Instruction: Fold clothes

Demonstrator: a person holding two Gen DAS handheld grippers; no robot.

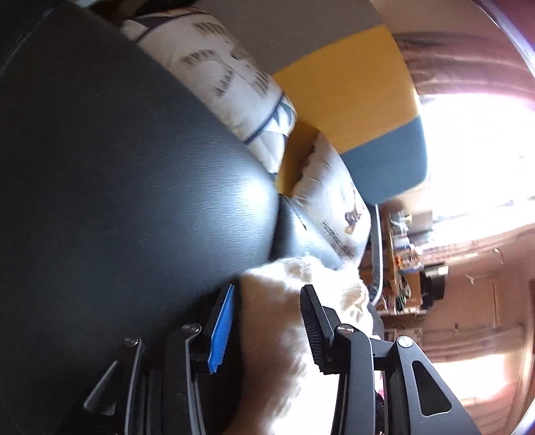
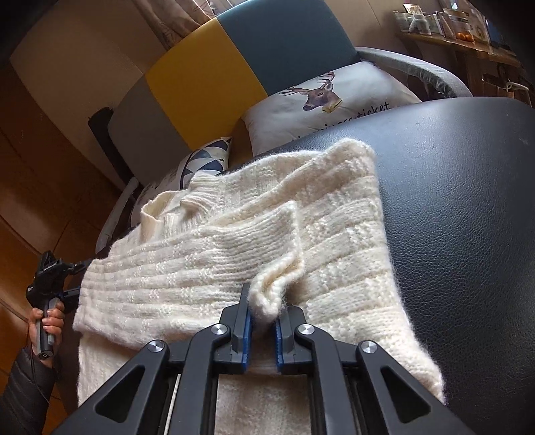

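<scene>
A cream knitted sweater (image 2: 234, 254) lies spread on a black leather seat (image 2: 468, 207), its collar toward the far left and one sleeve folded across the body. My right gripper (image 2: 264, 308) is shut on the sleeve cuff (image 2: 267, 291) at the near edge. The left gripper shows in the right wrist view (image 2: 53, 277) at the sweater's left edge, held by a hand. In the left wrist view the sweater (image 1: 277, 321) fills the gap between the fingers of my left gripper (image 1: 267, 294), whose jaws stand apart around the thick fabric beside the black seat (image 1: 117, 184).
Two white printed cushions (image 2: 334, 100) (image 2: 200, 164) lean against a grey, yellow and teal backrest (image 2: 207, 77) behind the seat. A wooden shelf with small items (image 2: 451, 30) stands at the far right. A bright window (image 1: 474, 150) and curtains show in the left wrist view.
</scene>
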